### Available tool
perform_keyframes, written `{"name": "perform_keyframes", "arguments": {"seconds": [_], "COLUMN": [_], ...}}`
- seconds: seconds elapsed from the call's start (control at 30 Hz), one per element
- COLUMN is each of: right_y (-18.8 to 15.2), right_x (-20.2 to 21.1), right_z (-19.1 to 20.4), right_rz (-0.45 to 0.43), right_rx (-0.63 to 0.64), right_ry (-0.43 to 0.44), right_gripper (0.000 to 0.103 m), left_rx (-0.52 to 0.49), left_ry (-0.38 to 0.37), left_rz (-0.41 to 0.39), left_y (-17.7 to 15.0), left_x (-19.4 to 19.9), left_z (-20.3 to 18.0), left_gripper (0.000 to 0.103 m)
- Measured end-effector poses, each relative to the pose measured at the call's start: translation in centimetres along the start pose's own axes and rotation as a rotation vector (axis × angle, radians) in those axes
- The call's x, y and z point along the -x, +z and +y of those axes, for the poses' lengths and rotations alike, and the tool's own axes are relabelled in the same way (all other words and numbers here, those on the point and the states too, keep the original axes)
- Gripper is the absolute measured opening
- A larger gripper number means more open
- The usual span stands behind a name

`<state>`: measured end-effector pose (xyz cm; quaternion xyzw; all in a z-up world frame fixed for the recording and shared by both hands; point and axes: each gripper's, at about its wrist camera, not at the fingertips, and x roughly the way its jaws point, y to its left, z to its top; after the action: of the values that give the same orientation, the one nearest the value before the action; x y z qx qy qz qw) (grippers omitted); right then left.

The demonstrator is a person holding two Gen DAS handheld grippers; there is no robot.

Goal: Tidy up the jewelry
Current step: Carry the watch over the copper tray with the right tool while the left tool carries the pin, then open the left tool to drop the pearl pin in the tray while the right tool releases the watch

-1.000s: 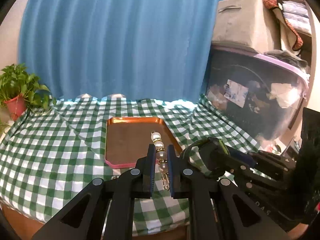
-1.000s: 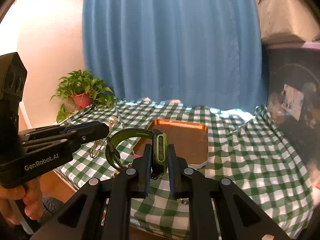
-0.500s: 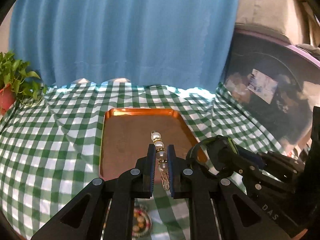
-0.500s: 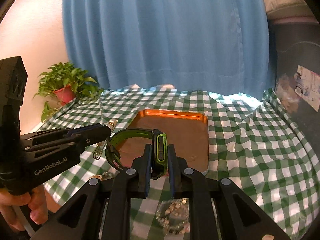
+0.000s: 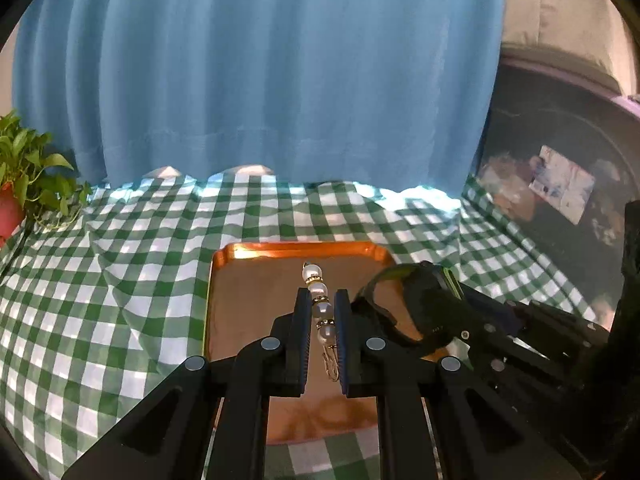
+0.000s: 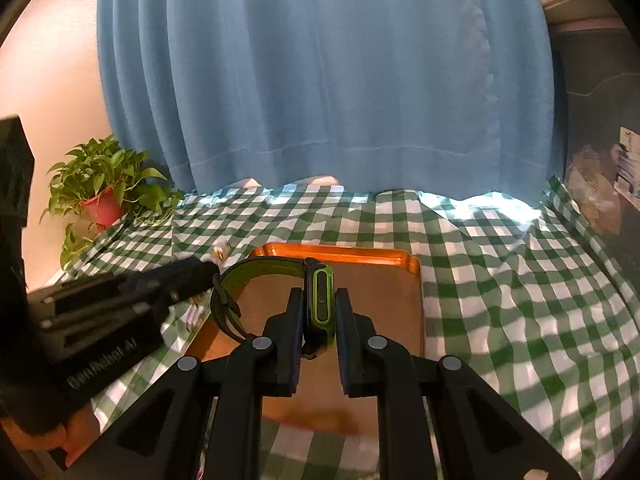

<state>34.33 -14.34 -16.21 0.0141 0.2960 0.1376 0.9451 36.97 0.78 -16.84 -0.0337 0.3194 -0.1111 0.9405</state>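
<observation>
My left gripper (image 5: 322,308) is shut on a pearl-and-gold bead string (image 5: 319,292) and holds it above the orange tray (image 5: 256,304). My right gripper (image 6: 317,308) is shut on a black and green watch (image 6: 320,300), with its strap looping to the left, also above the tray (image 6: 376,292). In the left wrist view the right gripper and the watch (image 5: 424,300) hang over the tray's right side. In the right wrist view the left gripper (image 6: 192,276) is at the tray's left edge. The tray's floor looks bare.
The tray lies on a green checked cloth (image 5: 120,280) that is rumpled in folds. A potted plant (image 6: 100,192) stands at the back left. A blue curtain (image 5: 260,80) hangs behind. A dark storage bin (image 5: 560,168) stands at the right.
Both grippers have moved forward over the tray with their pieces still held. The small jewelry on the cloth near the front edge has dropped out of view.
</observation>
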Motion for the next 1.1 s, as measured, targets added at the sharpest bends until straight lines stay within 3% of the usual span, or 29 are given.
{"name": "perform_keyframes", "arguments": {"seconds": [0.33, 0.6, 0.9, 1.1], "right_y": [-2.0, -3.1, -3.6, -3.5], "right_x": [-5.7, -8.5, -10.2, -10.1], "right_z": [-1.3, -1.8, -2.9, -2.4], "right_rz": [0.085, 0.169, 0.233, 0.258], "right_rx": [0.005, -0.001, -0.033, -0.005], "right_ry": [0.007, -0.024, -0.065, -0.087], "right_gripper": [0.014, 0.014, 0.014, 0.014], "left_rx": [0.046, 0.09, 0.058, 0.049], "left_ry": [0.028, 0.089, 0.092, 0.089], "left_rz": [0.084, 0.236, 0.309, 0.311], "left_y": [-1.2, -3.1, -4.3, -4.4], "left_x": [-5.3, -9.8, -11.3, -11.0], "left_z": [1.8, 3.3, 3.0, 2.9], "left_gripper": [0.012, 0.012, 0.012, 0.012]}}
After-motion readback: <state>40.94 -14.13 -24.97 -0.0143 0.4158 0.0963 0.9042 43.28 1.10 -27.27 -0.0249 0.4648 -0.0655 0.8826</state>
